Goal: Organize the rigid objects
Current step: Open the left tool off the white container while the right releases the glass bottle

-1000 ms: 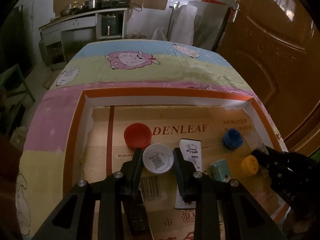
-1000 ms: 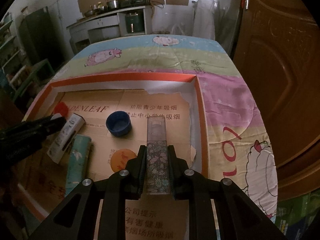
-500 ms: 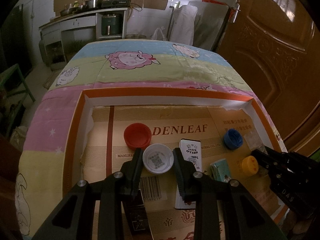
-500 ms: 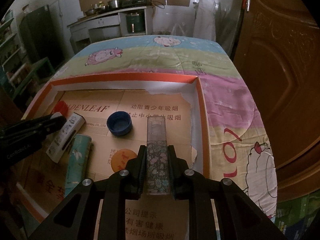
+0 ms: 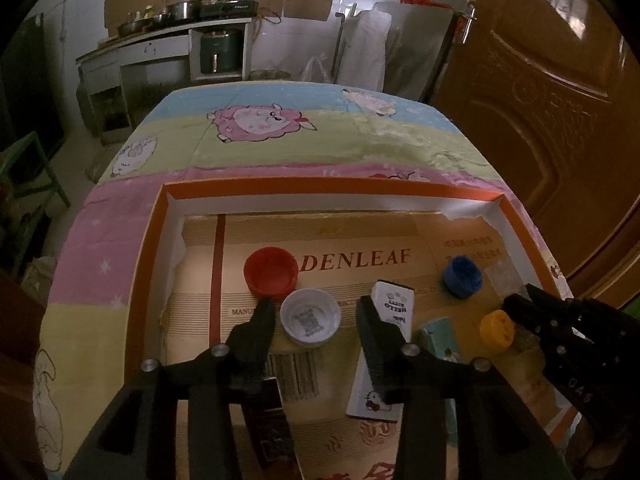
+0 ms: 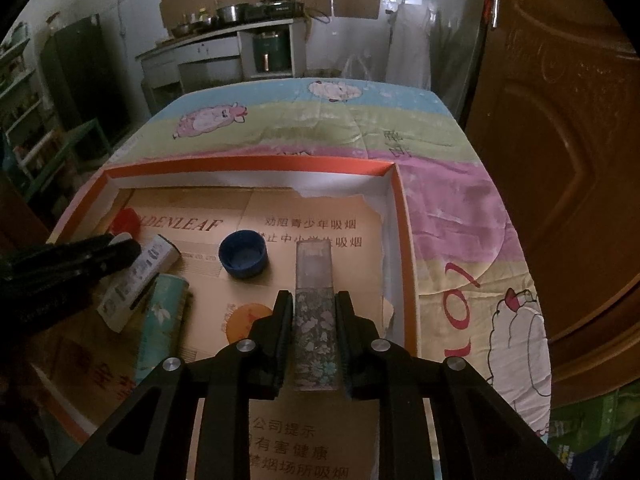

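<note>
Both angled steeply down over the orange tray (image 5: 149, 264). Right tongs (image 6: 314, 312) clamped on the upright floral bottle (image 6: 315, 320). Left tongs (image 5: 316, 320) opening, the white cap (image 5: 310, 316) lying loose between the pads, red cap (image 5: 271, 270) just beyond.

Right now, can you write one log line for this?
left gripper: opening, white cap free | right gripper: holds floral bottle

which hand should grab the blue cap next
Left. Its gripper is opening off the white cap and carries nothing, while the right gripper is shut on the floral bottle. The blue cap lies free.
</note>
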`<state>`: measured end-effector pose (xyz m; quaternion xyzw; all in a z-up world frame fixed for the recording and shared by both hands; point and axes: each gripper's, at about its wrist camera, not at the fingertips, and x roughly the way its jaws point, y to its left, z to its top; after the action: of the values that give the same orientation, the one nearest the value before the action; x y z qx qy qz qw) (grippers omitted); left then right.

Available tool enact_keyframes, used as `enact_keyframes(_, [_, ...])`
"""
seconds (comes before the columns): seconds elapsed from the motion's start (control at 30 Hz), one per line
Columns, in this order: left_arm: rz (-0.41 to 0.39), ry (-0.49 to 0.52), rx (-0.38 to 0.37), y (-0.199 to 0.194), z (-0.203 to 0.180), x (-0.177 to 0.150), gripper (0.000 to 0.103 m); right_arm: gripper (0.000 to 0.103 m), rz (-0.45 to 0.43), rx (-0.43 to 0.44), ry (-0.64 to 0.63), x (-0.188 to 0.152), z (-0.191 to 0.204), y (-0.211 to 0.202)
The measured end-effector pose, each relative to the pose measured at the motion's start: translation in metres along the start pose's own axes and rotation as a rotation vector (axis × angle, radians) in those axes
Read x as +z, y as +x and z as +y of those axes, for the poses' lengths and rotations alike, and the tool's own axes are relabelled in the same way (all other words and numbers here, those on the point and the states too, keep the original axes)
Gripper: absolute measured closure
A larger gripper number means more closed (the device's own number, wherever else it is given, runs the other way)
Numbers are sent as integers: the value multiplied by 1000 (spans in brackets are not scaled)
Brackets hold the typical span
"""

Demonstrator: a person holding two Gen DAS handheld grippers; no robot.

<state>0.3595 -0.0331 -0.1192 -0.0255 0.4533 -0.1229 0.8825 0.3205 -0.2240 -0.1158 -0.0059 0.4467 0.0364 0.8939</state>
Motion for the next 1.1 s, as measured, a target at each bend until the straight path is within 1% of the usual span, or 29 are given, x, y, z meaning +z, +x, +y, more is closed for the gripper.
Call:
enact_keyframes(0.13, [0, -2, -2, -2, 0, 0, 58, 80, -1, 1, 2, 0, 0, 0])
enact_keyframes(0.4, [-4, 0, -2, -5, -1, 0, 58, 79, -7, 7, 12, 0, 0, -6])
enact_keyframes(0.47, [-8, 3, -2, -8, -1, -1, 58, 74, -11, 5, 13, 1, -1, -9])
enact_keyframes(0.5, [-10, 3, -3, -9, -2, -1, 58, 67, -15, 3, 14, 1, -1, -10])
enact_keyframes(0.6, [-16, 3, -4, -14, -2, -2, 58, 55, -28, 0, 20, 1, -2, -15])
enact_keyframes(0.67, [-20, 3, -4, -17, -2, -2, 58, 51, -33, 2, 22, 0, -2, -18])
enact_keyframes(1.1, [-51, 5, -3, -41, -5, -4, 57, 50, -57, 13, 38, -3, -1, -39])
